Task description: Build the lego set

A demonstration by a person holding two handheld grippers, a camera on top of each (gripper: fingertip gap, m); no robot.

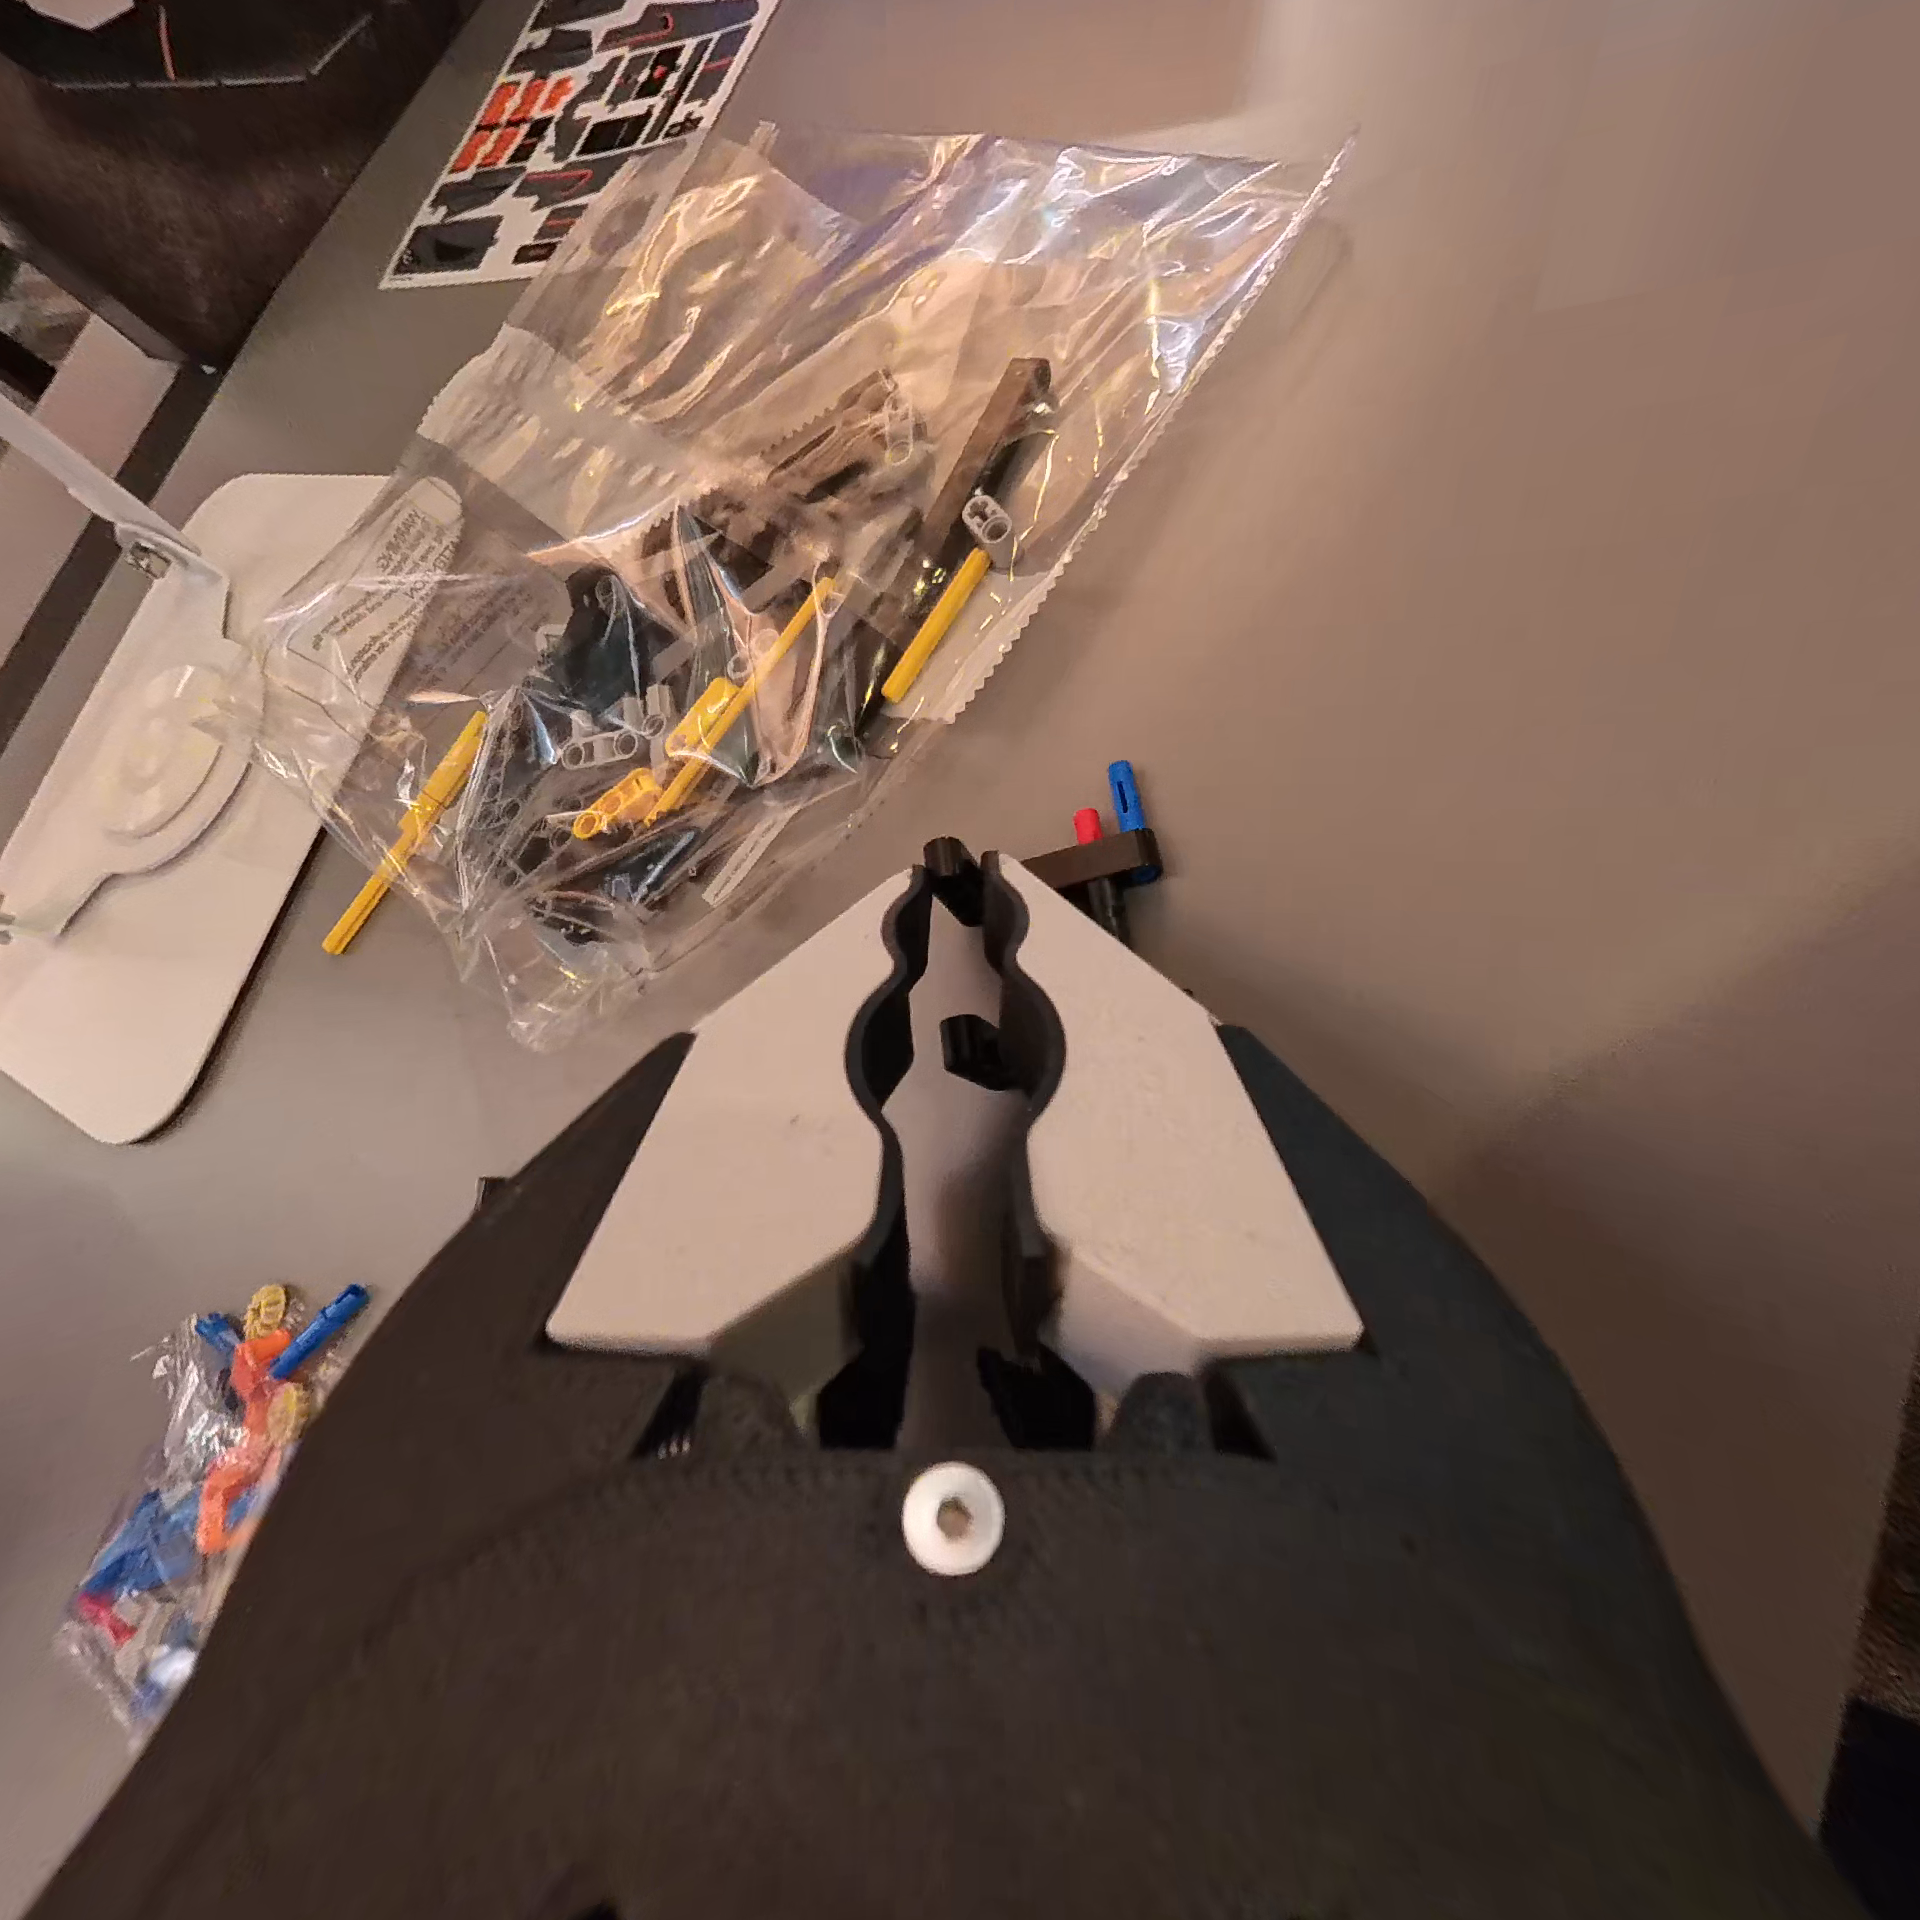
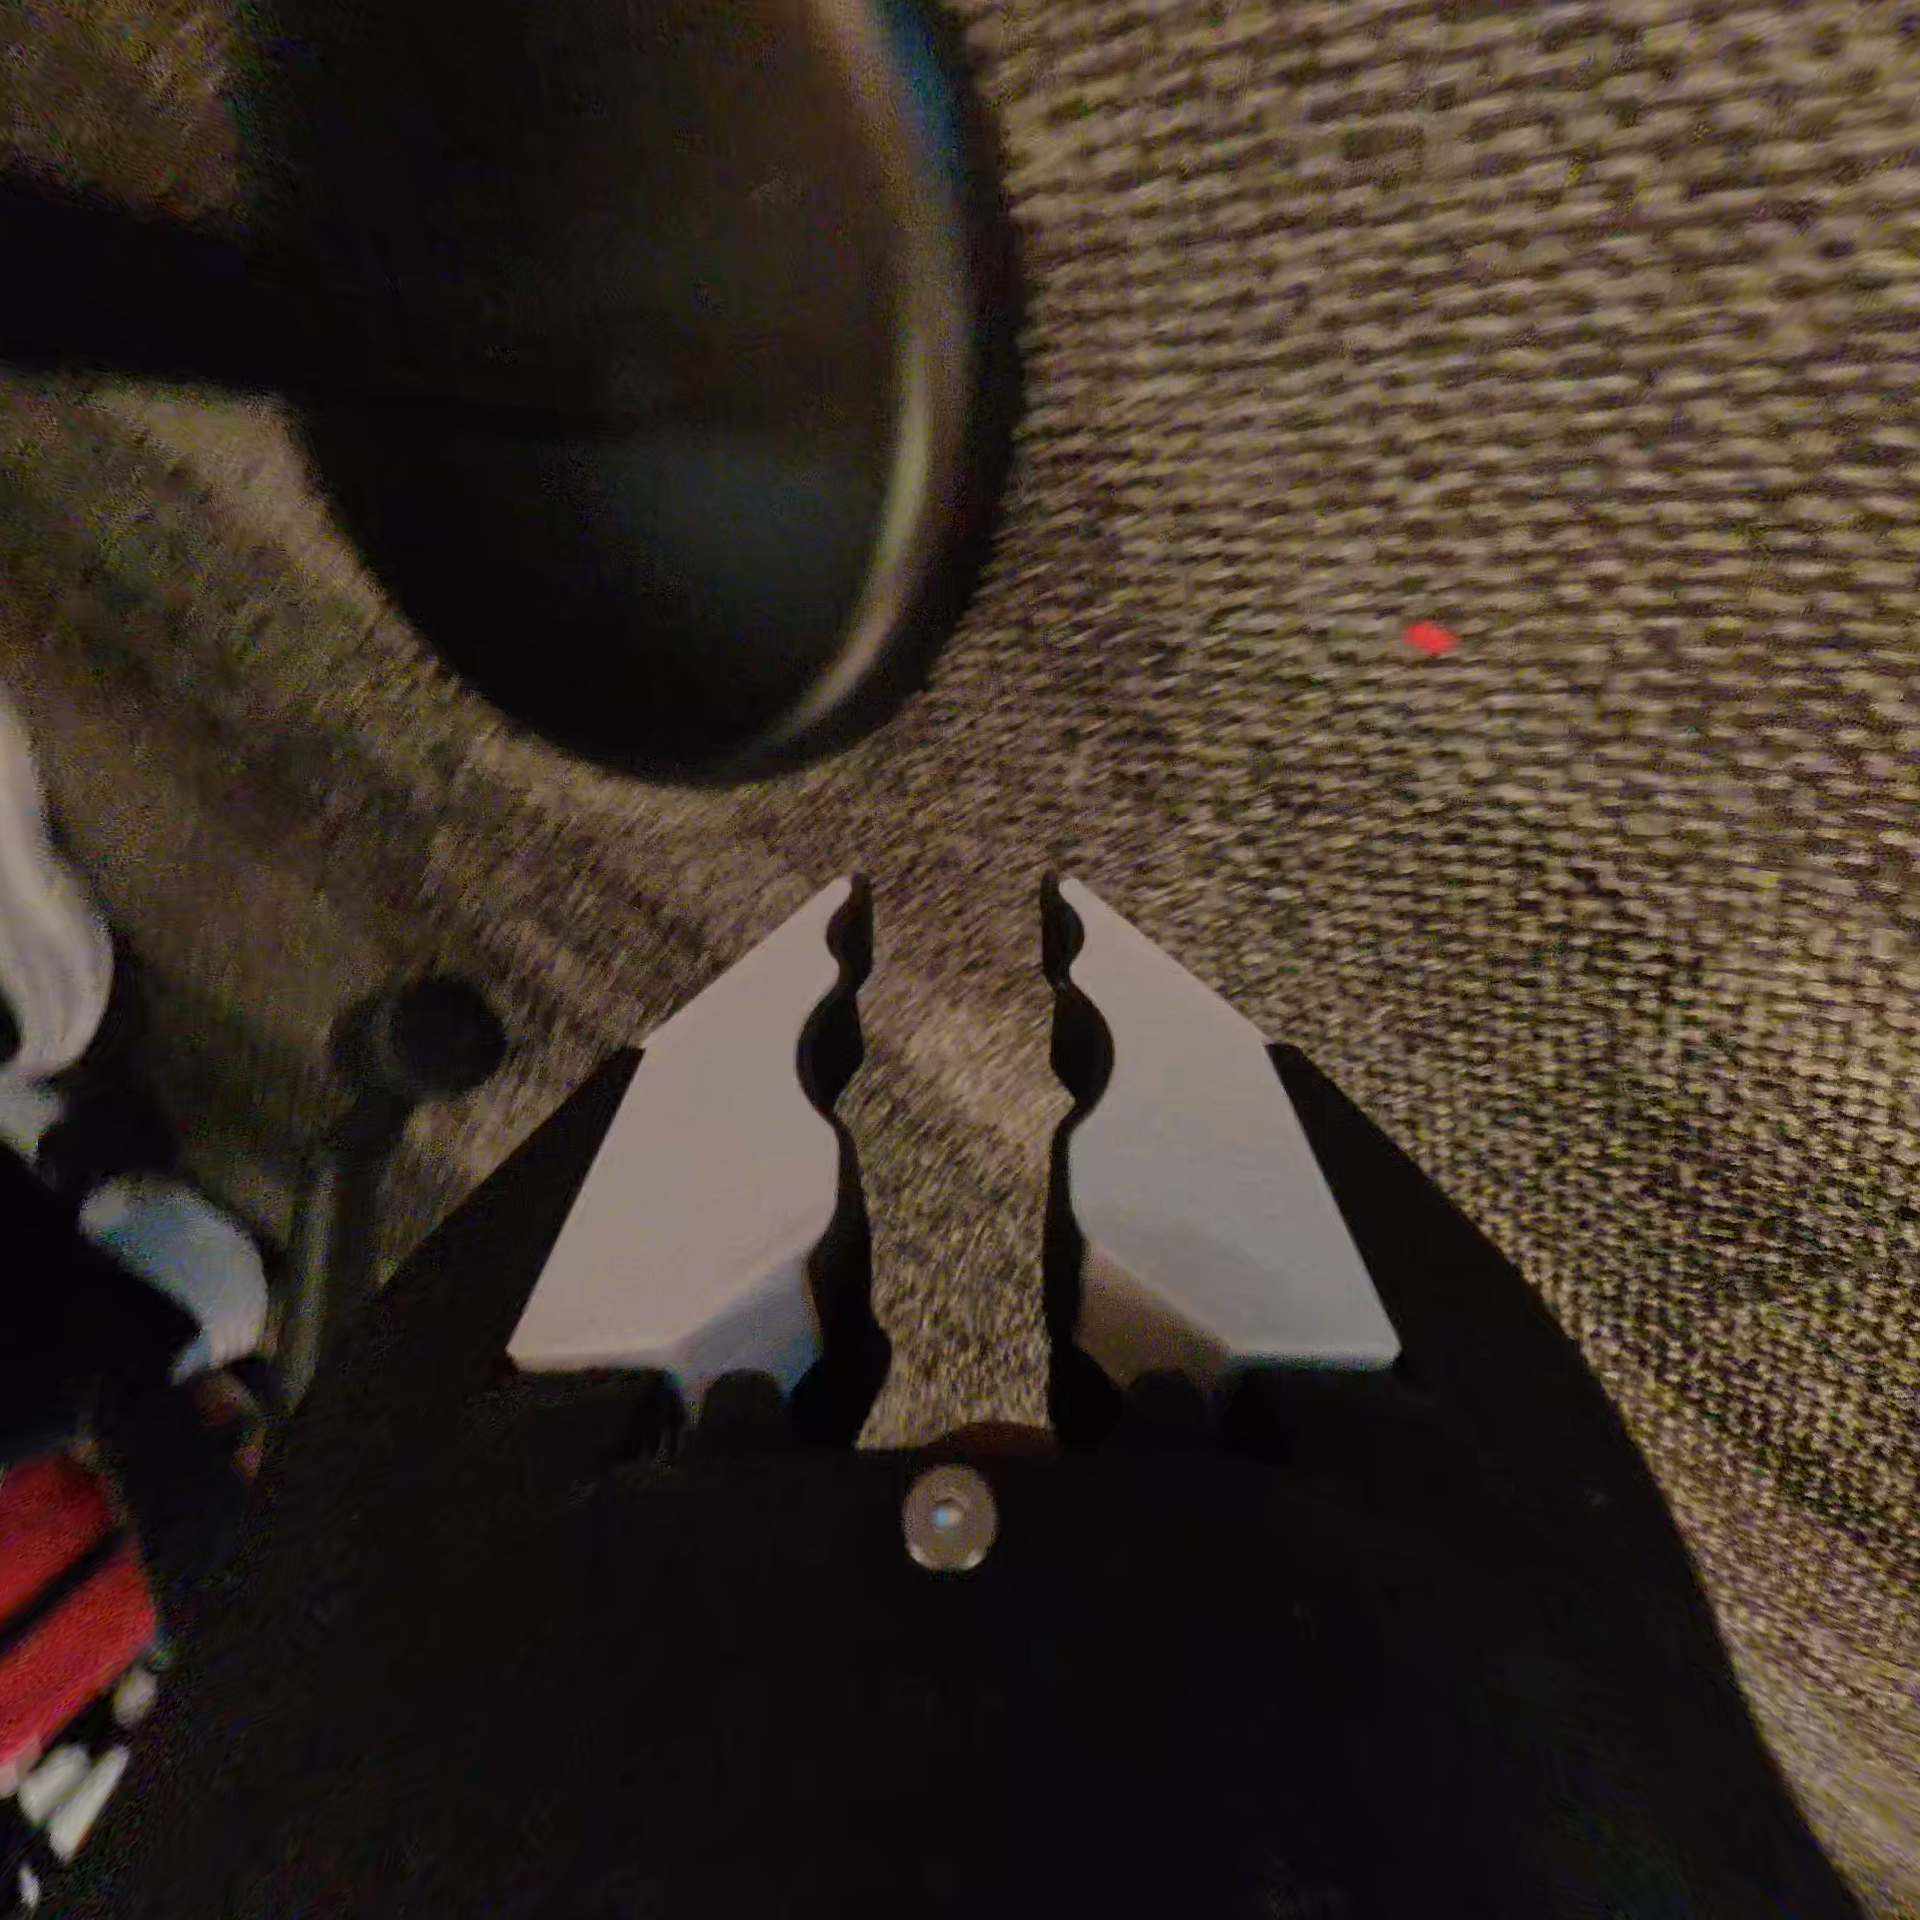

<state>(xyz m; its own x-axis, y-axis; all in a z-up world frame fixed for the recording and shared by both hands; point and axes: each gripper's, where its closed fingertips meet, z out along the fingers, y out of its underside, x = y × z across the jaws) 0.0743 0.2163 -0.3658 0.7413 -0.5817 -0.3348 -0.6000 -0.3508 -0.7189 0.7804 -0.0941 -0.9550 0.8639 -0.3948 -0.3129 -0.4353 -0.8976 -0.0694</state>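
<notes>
Left hand-held gripper [image 1: 961, 868] is clamped on a small black pin [image 1: 951, 857]; the dark beam [image 1: 1101, 862] with red and blue pins sits just right of it, lengthwise sideways on the surface [image 1: 1455, 623]. Right hand-held gripper [image 2: 956, 894] hangs apart, empty, over carpet [image 2: 1455, 416].

Left wrist view looks steeply down at the table [image 1: 1558, 520]; right, close over speckled carpet [image 2: 1455, 364].

Right gripper [image 2: 956, 904] parted, nothing between white fingers [image 2: 727, 1143]; speckled grey-brown fabric [image 2: 1455, 935] beneath. Large dark rounded object [image 2: 644, 395] at upper left. Small red speck [image 2: 1432, 638] at right. Red-and-white items [image 2: 62, 1558] at lower left, blurred.
</notes>
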